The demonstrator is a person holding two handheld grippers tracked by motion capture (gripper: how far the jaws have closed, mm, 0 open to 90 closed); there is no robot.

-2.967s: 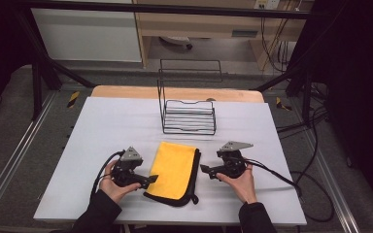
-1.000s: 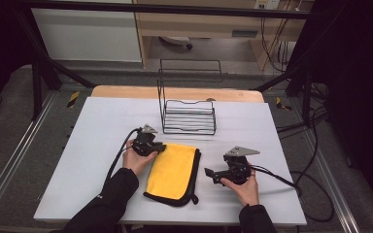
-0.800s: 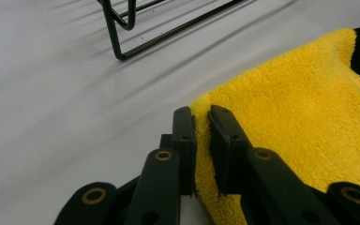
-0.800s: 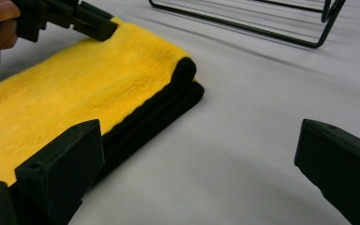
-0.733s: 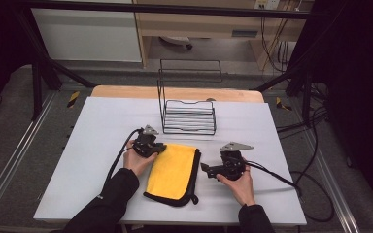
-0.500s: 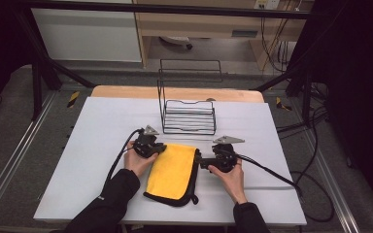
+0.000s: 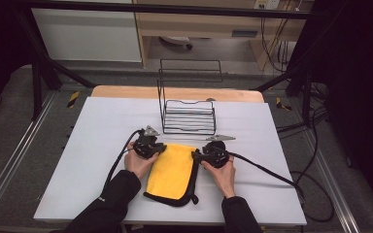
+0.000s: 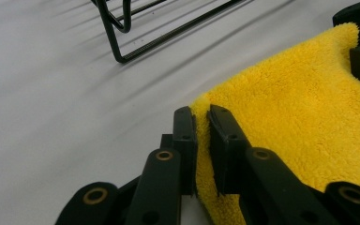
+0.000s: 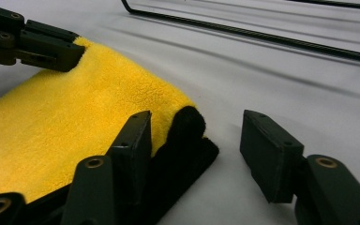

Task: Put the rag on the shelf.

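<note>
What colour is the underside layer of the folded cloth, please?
Black, beneath the yellow top of the cloth; clearest in the right gripper view.

The cloth [image 7: 173,171] lies on the table [image 7: 77,160], in front of the wire rack [image 7: 189,116]. The left gripper [image 7: 159,148] sits at the cloth's far left corner, the right gripper [image 7: 195,156] at its far right corner.

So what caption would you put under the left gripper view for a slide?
Left gripper pinching the corner of a yellow cloth on a white table, wire rack beyond.

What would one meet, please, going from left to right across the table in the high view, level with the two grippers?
Bare table → left gripper → yellow cloth → right gripper → right gripper's cable.
</note>
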